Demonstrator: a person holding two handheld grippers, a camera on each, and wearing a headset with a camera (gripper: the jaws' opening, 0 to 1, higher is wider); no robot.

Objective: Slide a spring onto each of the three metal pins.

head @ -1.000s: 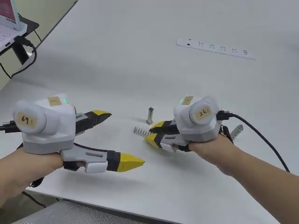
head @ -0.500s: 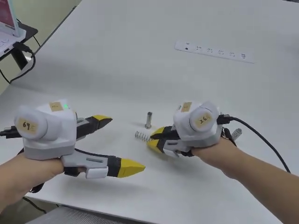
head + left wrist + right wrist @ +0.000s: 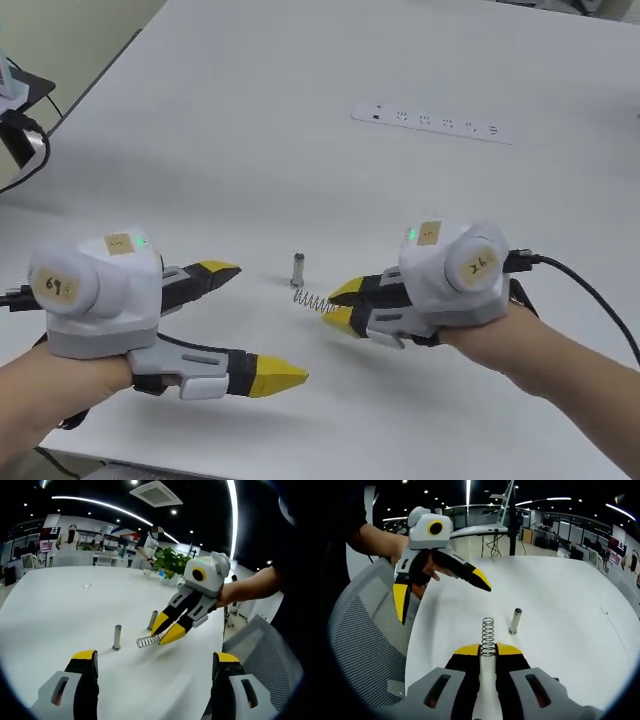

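The right gripper (image 3: 338,306) clamps a spring (image 3: 312,300) in its fingers, free end beside the pin (image 3: 298,270). Fingers of the left gripper (image 3: 268,322) stand apart.

a short silvery pin (image 3: 298,269) stands upright on the white table (image 3: 250,140), with no coil on it. a thin wire spring (image 3: 313,301) is pinched at one end between the yellow tips of the right gripper (image 3: 339,306). it juts out roughly level, its free end near the pin's base but apart from it. in the left gripper view a second spring (image 3: 153,620) lies farther back on the table, partly hidden.
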